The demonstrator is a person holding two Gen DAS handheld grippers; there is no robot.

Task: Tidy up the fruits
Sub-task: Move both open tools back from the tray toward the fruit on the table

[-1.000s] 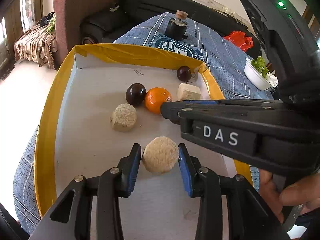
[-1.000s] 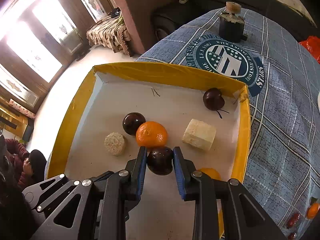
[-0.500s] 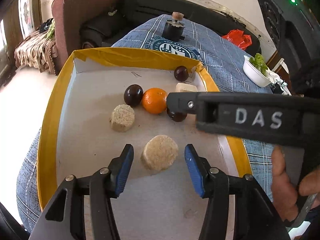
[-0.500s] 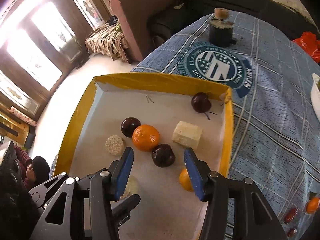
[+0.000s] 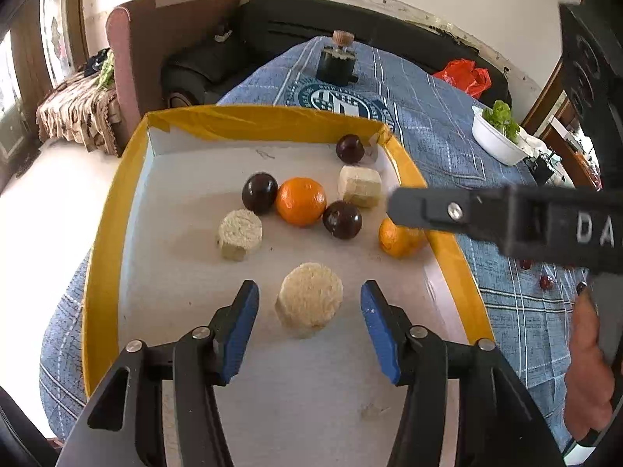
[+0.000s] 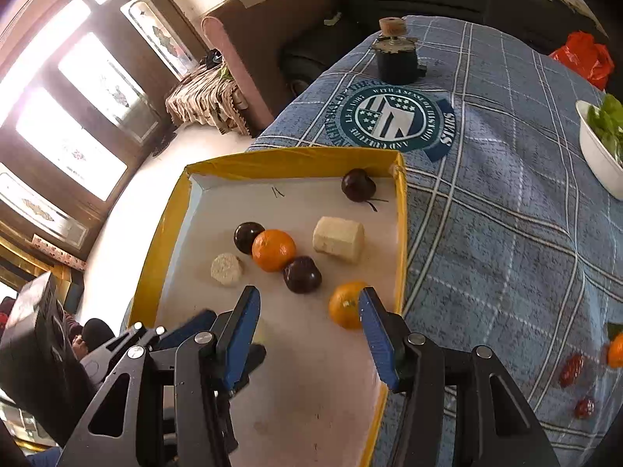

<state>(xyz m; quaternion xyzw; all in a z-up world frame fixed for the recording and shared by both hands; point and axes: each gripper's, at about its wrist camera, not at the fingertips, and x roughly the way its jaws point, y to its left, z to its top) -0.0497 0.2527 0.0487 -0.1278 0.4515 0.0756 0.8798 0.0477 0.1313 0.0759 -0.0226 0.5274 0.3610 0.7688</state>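
Observation:
A yellow-rimmed tray (image 5: 105,210) (image 6: 401,233) holds three dark plums, two oranges and three pale cut pieces. My left gripper (image 5: 309,323) is open, its blue pads on either side of a round pale piece (image 5: 309,297) without touching it. My right gripper (image 6: 309,329) is open and empty, raised above the tray's near right side. The plum (image 6: 302,274) (image 5: 342,220) it held lies next to the middle orange (image 6: 273,250) (image 5: 301,201). The second orange (image 6: 344,305) (image 5: 399,239) sits by the right rim.
Outside the tray on the blue checked cloth lie red dates (image 6: 571,369) and another orange (image 6: 616,350) at the right. A white bowl of greens (image 5: 498,140) and a dark jar (image 6: 397,58) stand further back. The right gripper's body (image 5: 506,222) crosses the left wrist view.
Both grippers opened. The right let go of the dark plum beside the orange and pulled back and up. The left released the round pale piece and drew back slightly.

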